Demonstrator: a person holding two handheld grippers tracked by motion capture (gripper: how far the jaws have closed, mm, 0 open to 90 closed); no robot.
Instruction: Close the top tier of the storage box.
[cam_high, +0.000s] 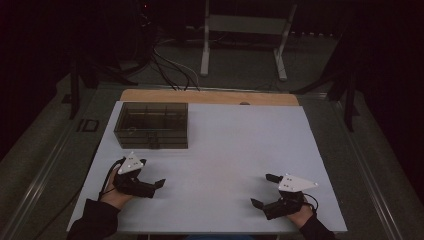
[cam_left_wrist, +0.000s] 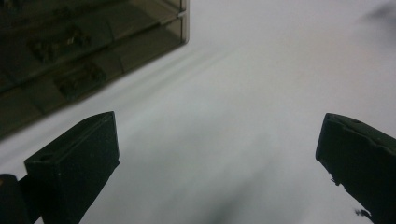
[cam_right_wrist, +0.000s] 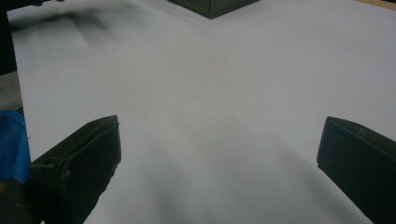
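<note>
- Start-up stage, as I judge it: both grippers rest low over the near part of the bench (cam_high: 225, 150), and neither has anything in hand.
- Left gripper (cam_high: 161, 184) has its jaws spread wide and empty; in the left gripper view its jaws frame bare white surface.
- Right gripper (cam_high: 265, 190) is likewise wide open with nothing between the jaws (only the plain bench top lies ahead of it in the right gripper view).
- Dark see-through box (cam_high: 151, 125), divided into compartments, stands at the far left of the bench, just beyond the left gripper and well apart from the right one; a latch-like fitting shows on its near wall.
- In the left gripper view the box (cam_left_wrist: 84, 56) sits up and to the left of the jaws, not between them.
- Next move likely calls for the left gripper to swing toward the box's near wall and line the jaws up with that fitting or the lid edge.
</note>
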